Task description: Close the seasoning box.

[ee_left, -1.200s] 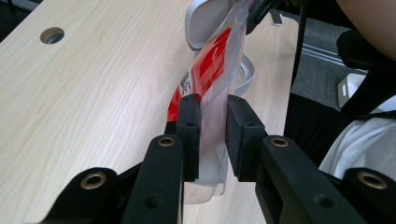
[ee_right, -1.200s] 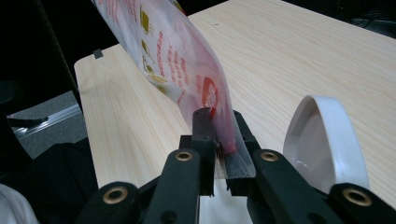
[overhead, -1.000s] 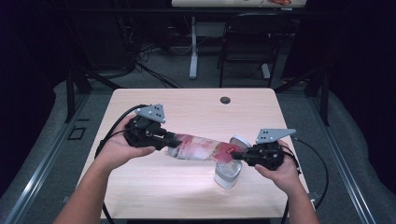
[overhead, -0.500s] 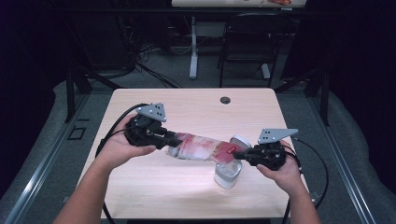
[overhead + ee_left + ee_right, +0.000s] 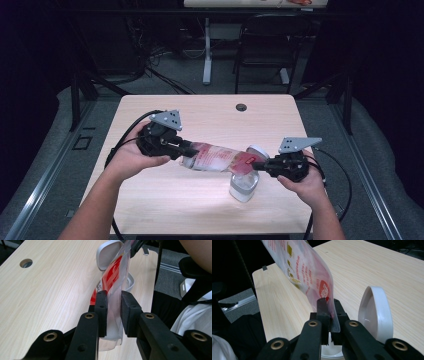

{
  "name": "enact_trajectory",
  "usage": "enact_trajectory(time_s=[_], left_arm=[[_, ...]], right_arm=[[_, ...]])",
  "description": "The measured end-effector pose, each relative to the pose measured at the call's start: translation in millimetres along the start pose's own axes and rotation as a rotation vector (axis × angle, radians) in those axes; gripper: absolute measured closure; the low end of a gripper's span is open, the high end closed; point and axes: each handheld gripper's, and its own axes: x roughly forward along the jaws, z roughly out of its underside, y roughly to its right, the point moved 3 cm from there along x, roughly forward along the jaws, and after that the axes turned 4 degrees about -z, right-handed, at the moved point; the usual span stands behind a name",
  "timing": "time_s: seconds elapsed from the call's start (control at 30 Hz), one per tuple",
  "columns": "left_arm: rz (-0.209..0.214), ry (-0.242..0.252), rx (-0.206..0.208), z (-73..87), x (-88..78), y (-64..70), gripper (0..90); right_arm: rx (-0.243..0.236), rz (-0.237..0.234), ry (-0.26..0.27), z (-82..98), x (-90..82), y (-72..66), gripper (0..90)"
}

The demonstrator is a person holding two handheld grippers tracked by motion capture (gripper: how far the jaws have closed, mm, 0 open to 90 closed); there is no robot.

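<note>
Your left tongs [image 5: 182, 149] and right tongs [image 5: 259, 165] each clamp the glossy red-printed pouch [image 5: 220, 158], stretched over a clear lidded jar [image 5: 243, 185] on the pale wood counter [image 5: 210, 115], centre frame.

A clear plastic pouch [image 5: 217, 158] with red printing hangs stretched lengthwise above the wooden table, pinched at both ends. Just under its right end stands an open clear jar [image 5: 243, 186], its white lid [image 5: 258, 151] tipped up.
</note>
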Motion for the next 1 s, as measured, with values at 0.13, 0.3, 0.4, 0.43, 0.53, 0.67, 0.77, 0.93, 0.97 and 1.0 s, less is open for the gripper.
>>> enact_trajectory(time_s=[0.13, 0.3, 0.4, 0.43, 0.53, 0.67, 0.77, 0.93, 0.97, 1.0], left_arm=[[0.001, 0.001, 0.005, -1.0, 0.3, -0.1, 76.9], [0.002, 0.002, 0.004, -1.8, 0.4, -0.6, 76.7], [0.001, 0.001, 0.003, -2.3, 0.5, -0.4, 76.7], [-0.001, 0.0, 0.002, -2.4, 0.4, -0.4, 76.7], [-0.001, 0.002, 0.003, -2.4, -1.8, -1.4, 76.7], [0.004, 0.001, -0.001, -2.3, -2.8, -0.7, 76.7], [0.001, -0.005, -0.003, -2.6, -0.4, -0.1, 76.5], [0.004, 0.002, -0.005, -3.5, 0.8, -0.2, 76.3], [0.004, 0.0, -0.001, -3.5, 0.7, -0.8, 76.3], [0.004, -0.001, -0.003, -3.7, 0.7, -0.9, 76.1]], right_arm=[[0.0, 0.001, -0.002, 1.1, -0.8, 1.2, 88.2], [0.006, 0.0, 0.004, 1.6, -0.5, 1.5, 88.5], [0.006, 0.004, 0.001, 1.3, -0.8, 1.2, 88.5], [0.002, 0.005, -0.002, 1.0, -1.2, 0.8, 88.5], [-0.01, 0.007, 0.001, -1.3, -2.9, -1.8, 88.4], [-0.017, 0.002, 0.009, -3.5, -4.9, -4.6, 88.4], [-0.01, 0.005, -0.004, -1.2, -3.0, -2.4, 88.4], [0.002, 0.006, -0.004, 1.2, -1.9, 0.6, 88.5], [0.001, 0.005, -0.004, 1.4, -2.0, 0.9, 88.6], [0.002, 0.004, -0.002, 1.6, -1.9, 1.3, 88.6]])
